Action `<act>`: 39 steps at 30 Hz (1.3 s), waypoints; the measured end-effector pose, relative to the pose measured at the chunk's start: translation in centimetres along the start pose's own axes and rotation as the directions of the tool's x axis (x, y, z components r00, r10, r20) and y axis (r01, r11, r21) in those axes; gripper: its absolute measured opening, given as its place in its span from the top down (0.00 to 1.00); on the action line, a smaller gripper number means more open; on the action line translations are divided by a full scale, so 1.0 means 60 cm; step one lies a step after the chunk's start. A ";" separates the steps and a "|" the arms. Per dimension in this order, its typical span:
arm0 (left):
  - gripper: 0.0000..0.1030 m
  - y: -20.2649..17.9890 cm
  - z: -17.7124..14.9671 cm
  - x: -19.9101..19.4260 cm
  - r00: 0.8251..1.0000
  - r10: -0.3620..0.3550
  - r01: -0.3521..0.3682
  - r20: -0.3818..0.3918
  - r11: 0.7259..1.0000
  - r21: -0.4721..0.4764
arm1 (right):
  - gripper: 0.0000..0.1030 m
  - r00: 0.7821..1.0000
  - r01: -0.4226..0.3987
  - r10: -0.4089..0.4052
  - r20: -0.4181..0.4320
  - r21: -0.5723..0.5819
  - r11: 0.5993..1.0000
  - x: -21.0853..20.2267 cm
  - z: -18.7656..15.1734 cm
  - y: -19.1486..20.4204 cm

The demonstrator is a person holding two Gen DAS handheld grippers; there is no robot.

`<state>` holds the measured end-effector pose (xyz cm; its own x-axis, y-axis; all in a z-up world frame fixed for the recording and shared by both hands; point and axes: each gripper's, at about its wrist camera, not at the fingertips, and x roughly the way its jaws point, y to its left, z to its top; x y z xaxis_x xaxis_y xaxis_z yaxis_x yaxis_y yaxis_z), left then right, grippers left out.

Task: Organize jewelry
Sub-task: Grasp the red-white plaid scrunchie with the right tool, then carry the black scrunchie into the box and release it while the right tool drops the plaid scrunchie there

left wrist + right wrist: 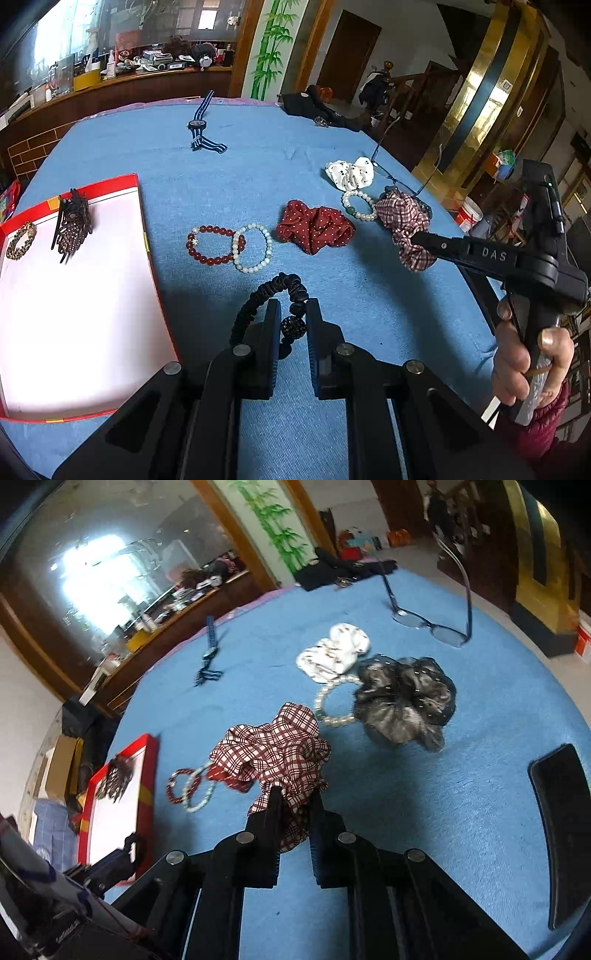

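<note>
My left gripper (293,308) is shut on a black ruffled hair tie (258,299); its dark sparkly ball sits between the fingers, low over the blue cloth. At the right, my right gripper (424,240), held by a hand, is shut on a red-and-white plaid scrunchie (402,218). In the right wrist view the right gripper (295,794) pinches the plaid scrunchie (273,749), which hangs lifted off the cloth. A red tray (110,184) with a white floor lies at the left, holding a dark hair claw (72,229) and a leopard-print band (20,240).
On the cloth lie a red bead bracelet (210,245), a pale bead bracelet (253,247), a red dotted scrunchie (314,229), a pearl bracelet (356,205), a white scrunchie (351,173), glasses (432,624), a striped watch (199,125), a grey-black scrunchie (406,698) and a phone (561,812).
</note>
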<state>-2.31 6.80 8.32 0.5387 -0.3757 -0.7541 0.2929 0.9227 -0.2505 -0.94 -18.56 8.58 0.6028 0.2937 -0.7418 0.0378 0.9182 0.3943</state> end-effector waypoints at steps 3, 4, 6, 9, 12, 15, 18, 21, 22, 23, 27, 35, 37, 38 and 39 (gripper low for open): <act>0.88 0.003 -0.002 -0.006 1.000 0.003 -0.003 0.006 1.000 -0.003 | 0.87 1.000 -0.001 0.001 -0.005 -0.017 1.000 -0.002 -0.007 0.011; 0.88 0.004 -0.003 -0.008 1.000 0.003 -0.003 0.009 1.000 -0.004 | 0.87 1.000 -0.001 0.001 -0.006 -0.018 1.000 -0.002 -0.009 0.014; 0.88 0.008 -0.004 -0.013 1.000 0.004 -0.003 0.014 1.000 -0.010 | 0.87 1.000 0.002 -0.002 -0.005 -0.027 1.000 -0.004 -0.010 0.019; 0.88 0.012 -0.004 -0.021 1.000 0.003 -0.003 0.024 1.000 -0.017 | 0.87 1.000 -0.004 0.003 -0.013 -0.034 0.999 -0.004 -0.013 0.027; 0.88 0.019 -0.004 -0.030 0.999 0.003 -0.002 0.037 1.000 -0.025 | 0.87 1.000 -0.009 0.008 -0.024 -0.050 0.999 -0.002 -0.017 0.040; 0.88 0.025 -0.005 -0.037 0.999 0.003 -0.001 0.046 0.999 -0.032 | 0.87 0.999 -0.018 0.015 -0.034 -0.072 0.997 0.001 -0.021 0.057; 0.88 0.034 -0.006 -0.044 0.998 0.008 -0.006 0.056 0.999 -0.042 | 0.87 0.999 -0.023 0.019 -0.043 -0.091 0.996 0.004 -0.026 0.073; 0.88 0.044 -0.007 -0.052 0.998 0.018 -0.015 0.066 0.999 -0.050 | 0.87 0.998 -0.028 0.023 -0.051 -0.115 0.993 0.007 -0.031 0.091; 0.88 0.049 -0.008 -0.055 0.997 0.018 -0.015 0.069 0.998 -0.054 | 0.87 0.998 -0.029 0.023 -0.054 -0.122 0.992 0.008 -0.032 0.097; 0.88 0.053 -0.008 -0.058 0.997 0.020 -0.016 0.072 0.998 -0.058 | 0.87 0.998 -0.033 0.026 -0.060 -0.131 0.991 0.010 -0.034 0.104; 0.88 0.079 -0.008 -0.075 0.995 0.039 -0.031 0.090 0.996 -0.084 | 0.86 0.996 -0.051 0.037 -0.083 -0.168 0.984 0.018 -0.040 0.137; 0.88 0.154 -0.019 -0.116 0.986 0.116 -0.099 0.116 0.985 -0.142 | 0.86 0.989 -0.103 0.074 -0.125 -0.247 0.963 0.034 -0.051 0.213; 0.88 0.174 -0.018 -0.125 0.982 0.146 -0.128 0.117 0.980 -0.149 | 0.86 0.987 -0.114 0.078 -0.138 -0.274 0.955 0.040 -0.054 0.238; 0.88 0.183 -0.018 -0.129 0.980 0.161 -0.143 0.117 0.978 -0.153 | 0.86 0.987 -0.117 0.079 -0.141 -0.283 0.952 0.043 -0.054 0.246; 0.88 0.194 -0.016 -0.134 0.977 0.177 -0.157 0.119 0.975 -0.157 | 0.86 0.986 -0.120 0.081 -0.143 -0.298 0.947 0.045 -0.054 0.259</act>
<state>-4.01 20.63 10.86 0.6718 -0.2141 -0.7091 0.0765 0.9723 -0.2211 -1.31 -2.63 10.94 0.4839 0.4017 -0.7775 -0.2740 0.9133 0.3013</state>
